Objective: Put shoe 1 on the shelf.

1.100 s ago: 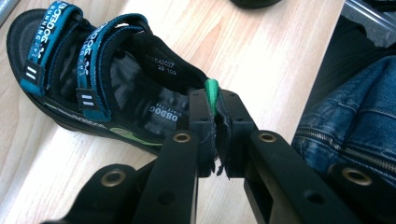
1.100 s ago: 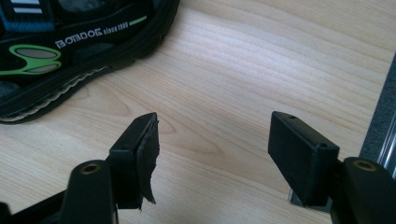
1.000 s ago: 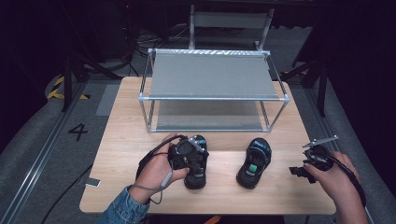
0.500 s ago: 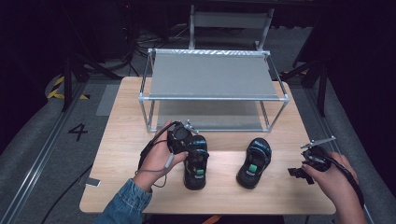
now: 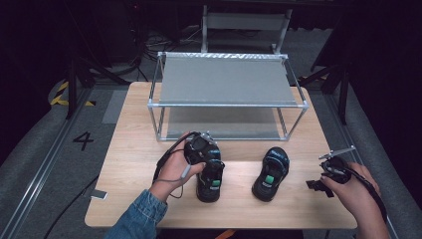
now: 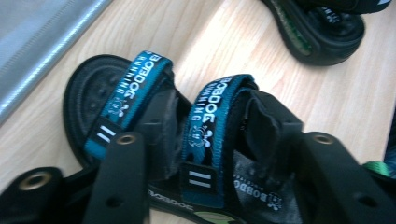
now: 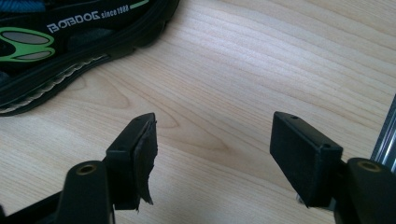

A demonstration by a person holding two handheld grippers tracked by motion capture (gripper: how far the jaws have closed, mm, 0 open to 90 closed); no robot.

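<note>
Sandals [image 5: 210, 179] side by side — metal rack [image 5: 226, 79] behind

Left hand-held gripper [image 5: 211, 162] held in left hand [image 5: 175, 168], denim sleeve [image 5: 137, 219] at forearm, jaws spread, one each side of a strap; right hand-held gripper [image 5: 326, 177] in right hand [image 5: 353, 186] low by the surface edge, jaws wide apart, nothing between.
</note>
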